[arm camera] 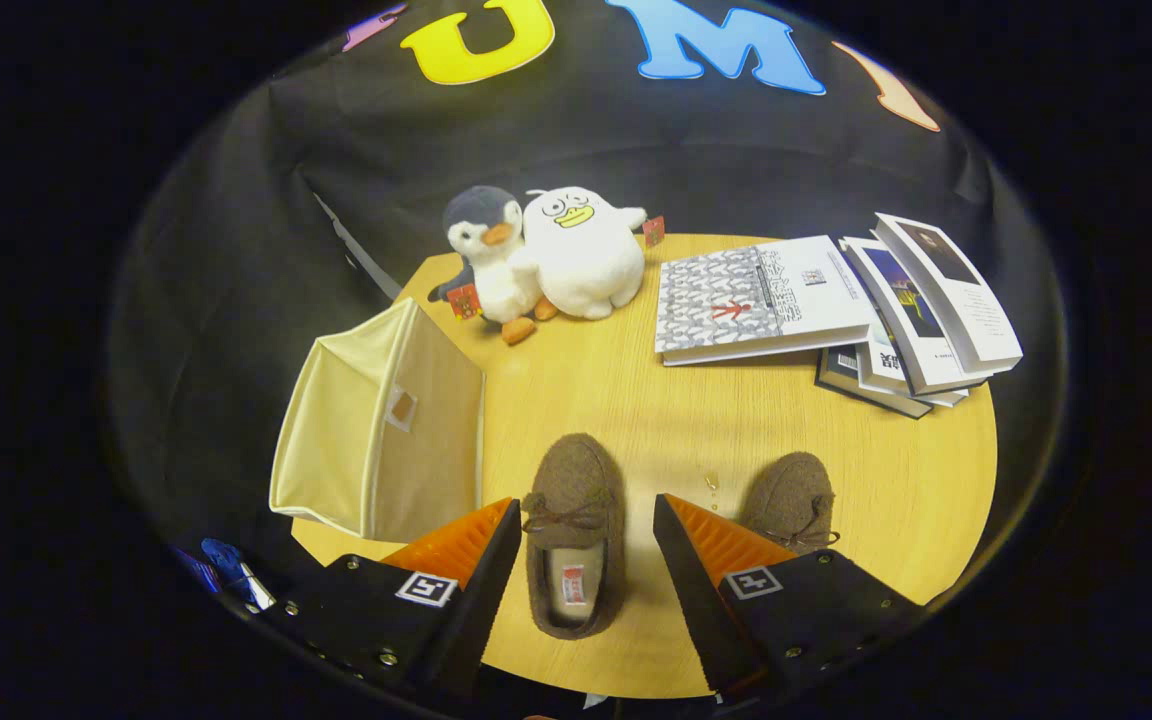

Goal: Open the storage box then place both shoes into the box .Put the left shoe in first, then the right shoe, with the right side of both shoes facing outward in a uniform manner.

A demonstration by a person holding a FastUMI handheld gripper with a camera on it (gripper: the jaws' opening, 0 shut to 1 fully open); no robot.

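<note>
We held the tool [586, 530] with its fingers spread wide, one brown shoe [573, 535] lying between them untouched on the round wooden counter [636, 400]. The second shoe [792, 500] sat just past the right finger. Ahead to the left stood the beige storage box [381, 430]. Beyond were two plush toys [546, 255] and, to the right, stacked books [836, 305].
</note>
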